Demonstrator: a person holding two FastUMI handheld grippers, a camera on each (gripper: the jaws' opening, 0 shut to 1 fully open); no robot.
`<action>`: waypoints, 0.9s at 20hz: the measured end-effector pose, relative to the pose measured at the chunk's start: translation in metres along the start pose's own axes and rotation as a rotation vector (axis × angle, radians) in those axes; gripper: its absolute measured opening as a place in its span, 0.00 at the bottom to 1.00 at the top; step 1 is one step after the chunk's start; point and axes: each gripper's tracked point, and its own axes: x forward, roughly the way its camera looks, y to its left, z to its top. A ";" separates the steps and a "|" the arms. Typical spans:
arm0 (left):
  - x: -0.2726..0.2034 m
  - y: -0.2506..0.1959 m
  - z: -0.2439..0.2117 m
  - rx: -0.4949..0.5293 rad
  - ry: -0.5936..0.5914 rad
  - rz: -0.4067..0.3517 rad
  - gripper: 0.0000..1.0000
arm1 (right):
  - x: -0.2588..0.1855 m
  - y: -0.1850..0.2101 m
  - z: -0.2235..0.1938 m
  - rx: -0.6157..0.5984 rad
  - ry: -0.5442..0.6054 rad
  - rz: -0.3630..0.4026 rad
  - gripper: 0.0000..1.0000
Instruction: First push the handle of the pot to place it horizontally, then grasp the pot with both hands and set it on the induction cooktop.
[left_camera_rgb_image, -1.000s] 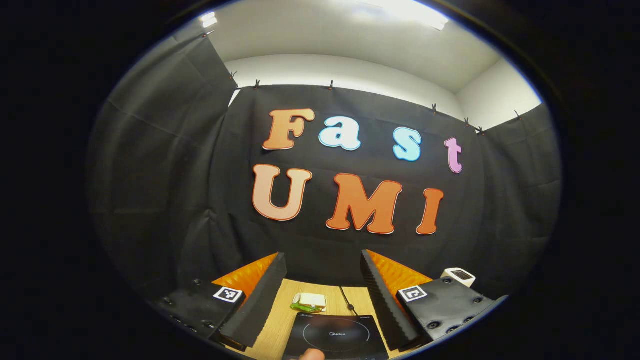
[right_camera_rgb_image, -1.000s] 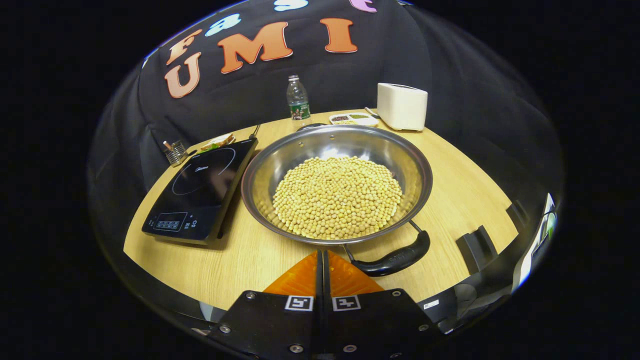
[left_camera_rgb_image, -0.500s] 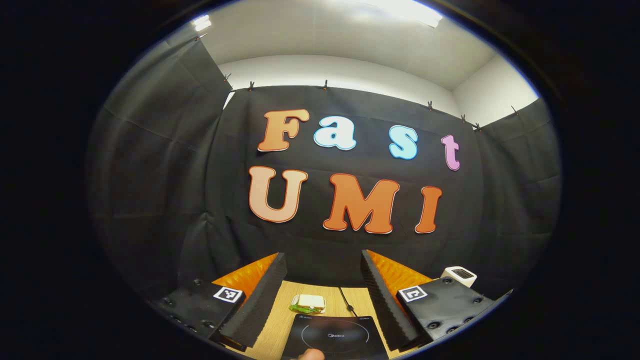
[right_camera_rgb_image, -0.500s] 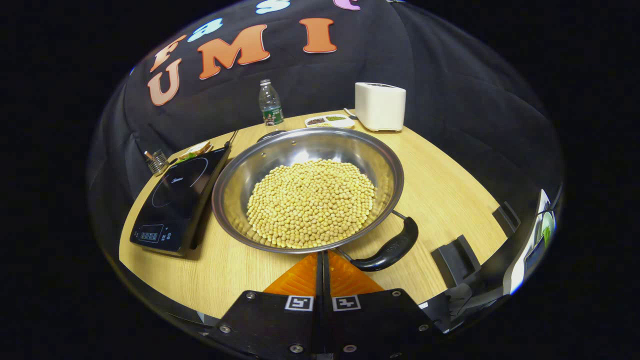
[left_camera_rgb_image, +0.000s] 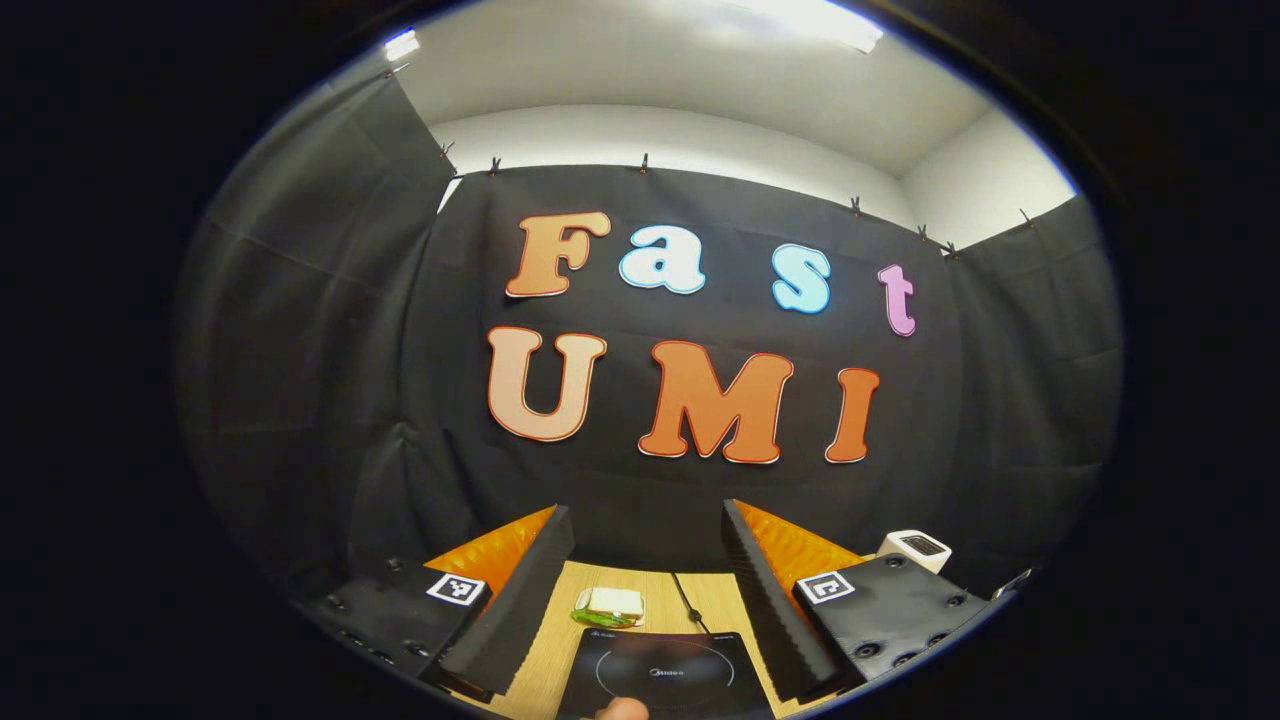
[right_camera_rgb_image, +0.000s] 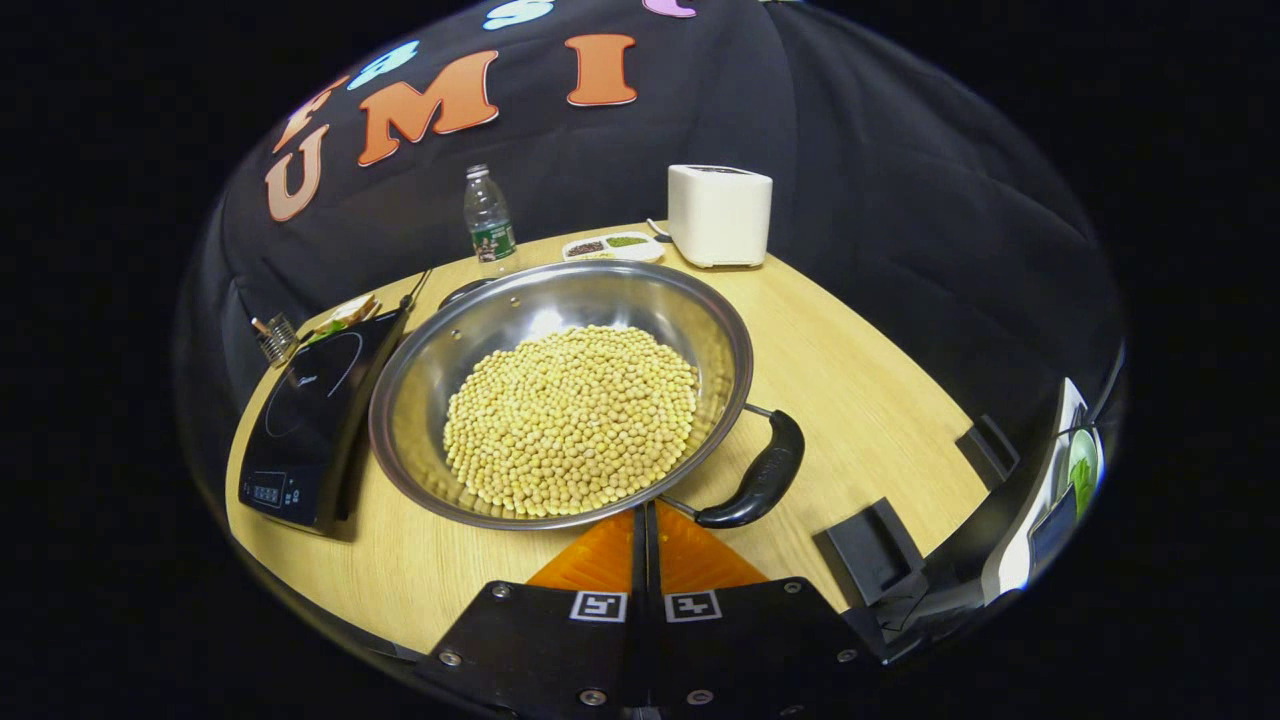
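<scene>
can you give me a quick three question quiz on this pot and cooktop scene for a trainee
1. True or false: the pot already sits on the induction cooktop.
2. Which gripper is open? A) left gripper B) right gripper
3. Fill in: the pot holds a heap of pale yellow ____.

Key:
1. False. In the right gripper view the pot stands on the table beside the cooktop.
2. A. The left gripper has its fingers spread wide; the right gripper has its fingers together, holding nothing, near the pot's black handle.
3. Beans.
</scene>
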 end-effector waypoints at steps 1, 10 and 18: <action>0.001 0.000 -0.001 0.000 0.001 0.000 0.98 | 0.002 -0.003 0.002 -0.001 0.000 -0.010 0.00; 0.021 0.004 -0.012 -0.004 0.026 0.007 0.98 | 0.023 -0.032 0.021 -0.032 -0.001 -0.114 0.00; 0.039 0.002 -0.022 0.002 0.038 0.004 0.98 | 0.043 -0.057 0.035 -0.054 0.006 -0.194 0.00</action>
